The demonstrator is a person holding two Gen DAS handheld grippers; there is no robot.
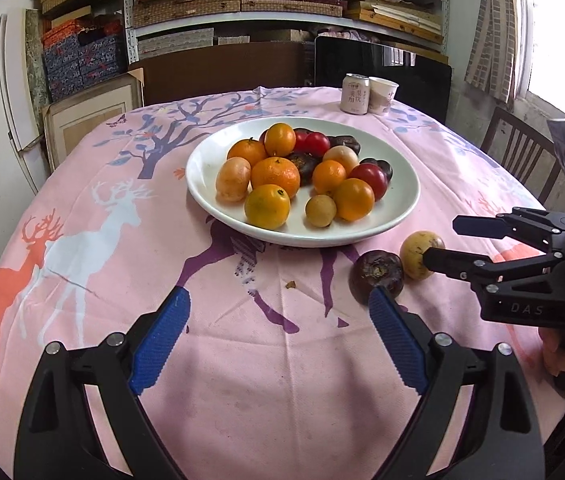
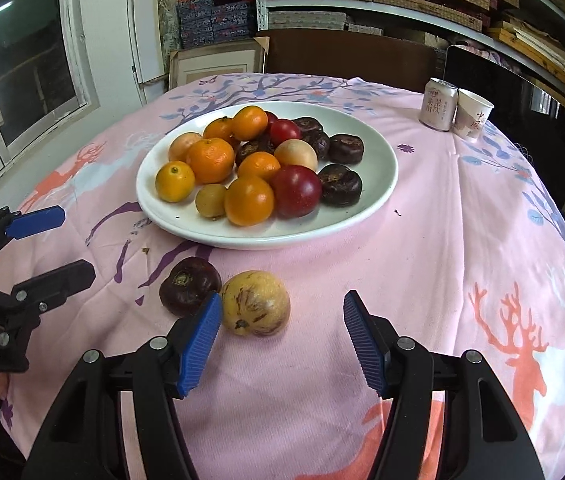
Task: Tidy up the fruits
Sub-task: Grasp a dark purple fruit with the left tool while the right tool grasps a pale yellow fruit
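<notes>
A white plate holds several oranges, red tomatoes, yellow fruits and dark purple fruits. Two fruits lie on the pink cloth in front of it: a dark purple fruit and a yellow fruit, touching each other. My left gripper is open and empty, its right pad close to the purple fruit. My right gripper is open and empty, with the yellow fruit just ahead between its fingers, nearer the left pad.
A drink can and a paper cup stand at the table's far right. Chairs stand behind and right of the table. Shelves of boxes fill the back wall. A crumb lies on the cloth.
</notes>
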